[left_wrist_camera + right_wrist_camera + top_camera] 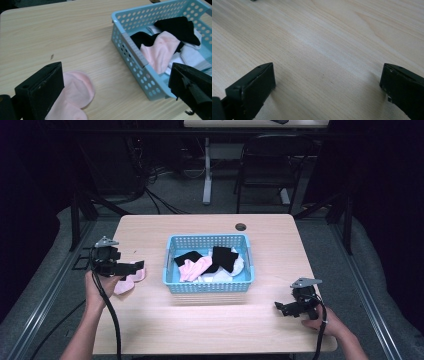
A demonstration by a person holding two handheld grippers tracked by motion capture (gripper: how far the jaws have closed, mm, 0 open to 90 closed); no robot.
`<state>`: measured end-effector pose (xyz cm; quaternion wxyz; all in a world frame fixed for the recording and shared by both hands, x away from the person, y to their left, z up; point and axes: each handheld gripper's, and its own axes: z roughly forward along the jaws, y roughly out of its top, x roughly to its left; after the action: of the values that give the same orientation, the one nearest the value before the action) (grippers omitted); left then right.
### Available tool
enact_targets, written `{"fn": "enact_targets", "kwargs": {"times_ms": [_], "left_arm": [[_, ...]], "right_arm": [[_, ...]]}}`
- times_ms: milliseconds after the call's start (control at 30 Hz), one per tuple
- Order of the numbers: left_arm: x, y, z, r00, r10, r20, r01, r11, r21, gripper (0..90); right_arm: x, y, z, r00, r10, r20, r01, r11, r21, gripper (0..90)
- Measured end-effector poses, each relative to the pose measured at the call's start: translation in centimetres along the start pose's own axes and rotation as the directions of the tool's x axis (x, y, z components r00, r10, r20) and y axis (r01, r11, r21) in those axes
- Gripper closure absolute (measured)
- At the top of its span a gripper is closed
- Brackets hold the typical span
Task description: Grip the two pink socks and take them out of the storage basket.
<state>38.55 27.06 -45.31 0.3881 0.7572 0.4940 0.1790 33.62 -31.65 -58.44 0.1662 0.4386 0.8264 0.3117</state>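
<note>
The left hand (pixel 96 285) comes in from the near edge of the table (pixel 150 230), left of the basket (pixel 208 287), and holds the left gripper (pixel 131 268) low over the wood with its tips turned toward the basket. Its jaws stand wide apart with nothing between them. In the left gripper view one jaw hangs over the pink sock (pixel 75 95), which lies flat on the table left of the basket, apart from its wall; whether the jaw touches the sock cannot be told.

The right hand (pixel 320 322) sits at the near right corner of the table, right of and nearer than the basket. The right gripper (pixel 281 308) points left along the near edge, its jaws wide and empty, with bare wood between them in the right gripper view.

The light blue basket stands at the middle of the table and holds a loose heap: black socks (pixel 222 257), a pink sock (pixel 192 268) and white ones (pixel 236 267), piled over each other. A dark round hole (pixel 241 227) in the tabletop lies just beyond the basket. Past the far edge of the table stand a chair (pixel 270 165) and a white table leg (pixel 207 170).
</note>
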Motion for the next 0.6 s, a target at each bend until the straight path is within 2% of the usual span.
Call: {"fn": "enact_targets", "kwargs": {"times_ms": [300,500,567,600], "left_arm": [[-2.5,2.0,1.4,0.9976,0.053,0.044,-0.054,0.9983,0.020,0.0],[-4.3,3.2,2.7,0.9921,0.102,0.074,-0.105,0.9935,0.045,0.0],[-4.9,3.6,3.2,0.9909,0.107,0.082,-0.111,0.9924,0.052,0.0],[-5.3,3.8,3.5,0.9887,0.122,0.087,-0.128,0.9895,0.067,0.0]], "right_arm": [[0.0,0.0,0.0,1.0000,-0.001,0.000,0.001,1.000,0.001,0.0],[0.0,0.0,0.0,1.0000,-0.001,-0.001,0.001,1.000,0.000,0.0],[0.0,0.0,0.0,1.0000,-0.001,-0.001,0.001,1.000,0.001,0.0],[0.0,0.0,0.0,1.0000,-0.001,-0.002,0.001,1.000,0.001,0.0]]}}
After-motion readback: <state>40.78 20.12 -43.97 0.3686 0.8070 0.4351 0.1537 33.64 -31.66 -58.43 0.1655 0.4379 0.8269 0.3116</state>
